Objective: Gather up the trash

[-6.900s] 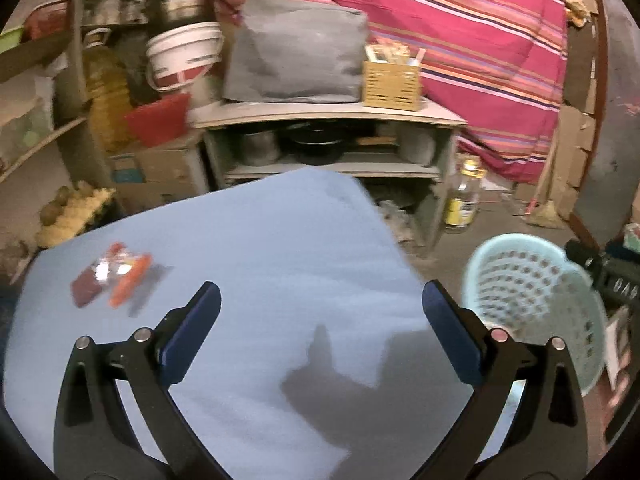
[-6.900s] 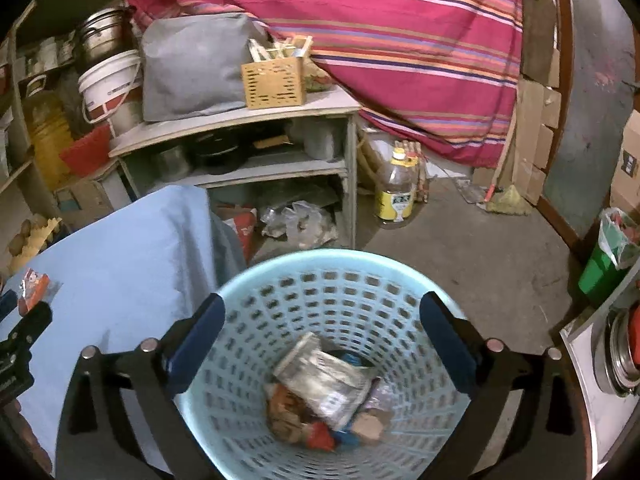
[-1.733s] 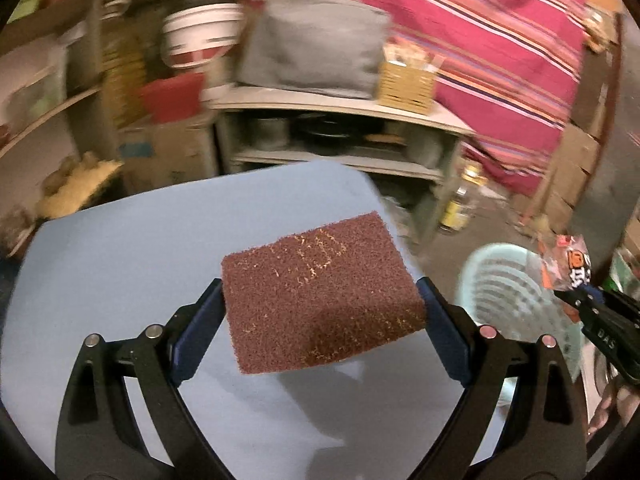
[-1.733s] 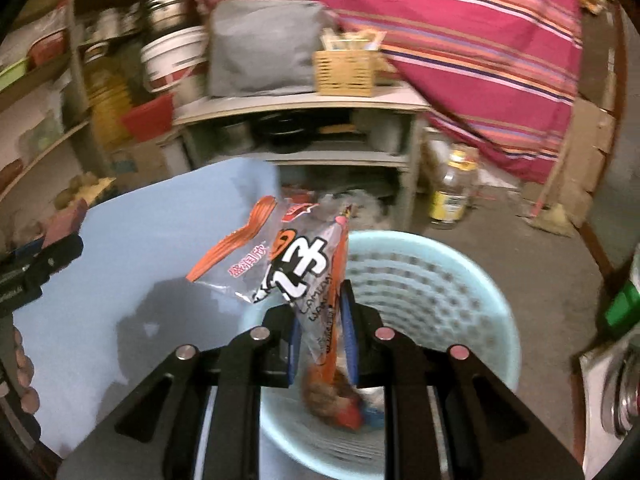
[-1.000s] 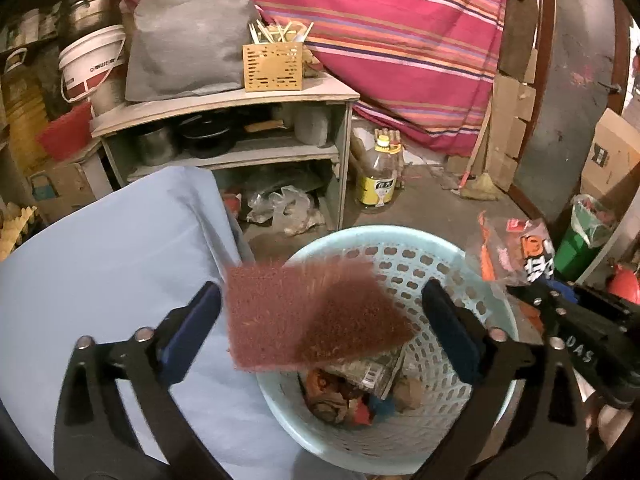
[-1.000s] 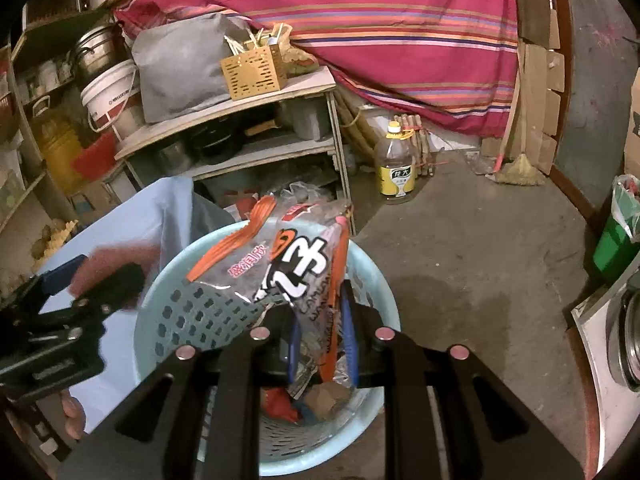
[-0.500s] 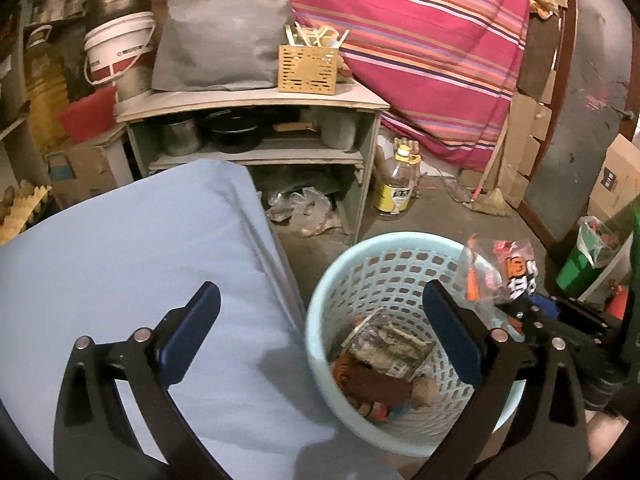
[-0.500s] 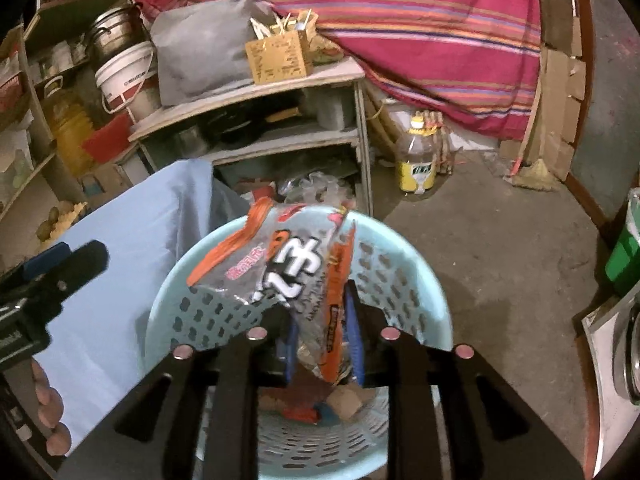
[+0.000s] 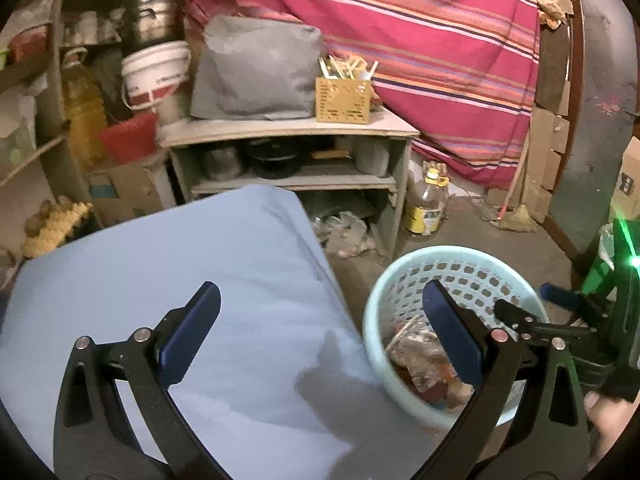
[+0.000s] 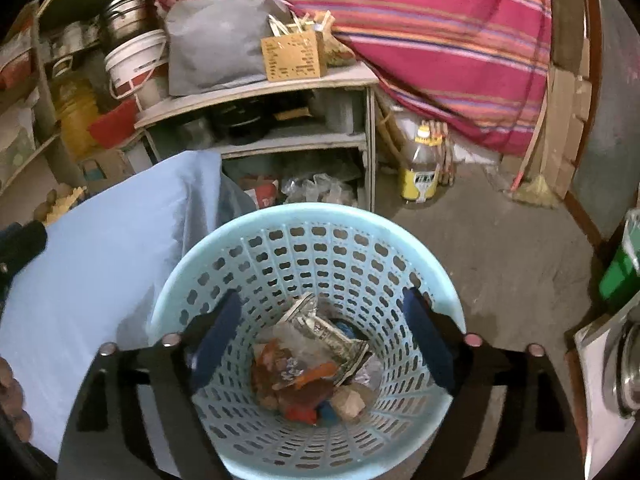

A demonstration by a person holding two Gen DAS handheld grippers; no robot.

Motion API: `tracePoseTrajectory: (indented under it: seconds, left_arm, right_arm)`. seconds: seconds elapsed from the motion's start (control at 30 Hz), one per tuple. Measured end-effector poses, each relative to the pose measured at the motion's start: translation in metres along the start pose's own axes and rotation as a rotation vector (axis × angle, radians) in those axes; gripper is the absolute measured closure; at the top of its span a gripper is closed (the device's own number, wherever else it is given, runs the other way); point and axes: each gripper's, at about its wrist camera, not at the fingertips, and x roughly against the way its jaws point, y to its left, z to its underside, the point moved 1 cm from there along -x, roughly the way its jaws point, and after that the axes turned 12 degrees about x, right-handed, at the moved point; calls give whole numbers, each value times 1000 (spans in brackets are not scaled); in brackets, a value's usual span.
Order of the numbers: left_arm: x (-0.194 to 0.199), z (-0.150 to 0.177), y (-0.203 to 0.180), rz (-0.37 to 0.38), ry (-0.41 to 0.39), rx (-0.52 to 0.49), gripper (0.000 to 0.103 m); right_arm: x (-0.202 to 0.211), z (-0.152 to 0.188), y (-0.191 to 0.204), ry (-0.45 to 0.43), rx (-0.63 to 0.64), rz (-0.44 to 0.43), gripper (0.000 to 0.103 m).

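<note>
Item 1, nearest: my right gripper [image 10: 320, 340], jaws opening wide over the mouth of the basket [image 10: 384, 240]. Nothing between the pads; they press on nothing.

Item 2: my left gripper [image 9: 320, 328], jaws spread wide apart and empty, hanging over the near edge of the blue cloth [image 9: 180, 272], with the basket just to its right.

Item 3: the trash [image 10: 312, 368], a heap of crumpled wrappers, a clear packet, a brownish pad and scraps, lying at the bottom of the pale blue basket. The basket stands on the floor, just beside the cloth-covered table.

Item 4: the blue cloth itself. No litter shows on the part I can see from either wrist. Its near-left corner is cut off by my own fingers, so I cannot vouch for that bit.

Item 5, farther: a shelf unit [image 9: 288, 132], a plastic bottle [image 9: 426, 204] on the floor, and a striped blanket [image 9: 420, 40] behind. There are loose bags under the shelf [image 9: 344, 232]; I cannot tell whether they count as trash.

Reckoning: collection looks nearly or wholly done. What remains is a check of the hidden corner.
</note>
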Motion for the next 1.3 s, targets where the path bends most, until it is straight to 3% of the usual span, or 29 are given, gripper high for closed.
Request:
tracePoseTrajectory:
  seconds: [0.13,0.23,0.33,0.57,0.9,1.3]
  left_arm:
    - [23,10,22,-25,-10,20,5]
    - [41,18,35,-70,-50,9,5]
    - [63,28,49,-103,-92,1,5]
    - [113,65,85,-93,-123,33,5]
    - [165,115,149,-149,-173,94,5]
    - [196,147,203,-301,-242,135,5]
  right_arm:
    - [19,13,11,-24,57,24,15]
    - [37,23,14,-64,62,30,7]
    - [55,34,21,-103,34,-4,4]
    - [97,56,68,-174,60,-24,5]
    - [136,92,131,-228,65,-64,5]
    - [168,119,199,-334,148,-51,5]
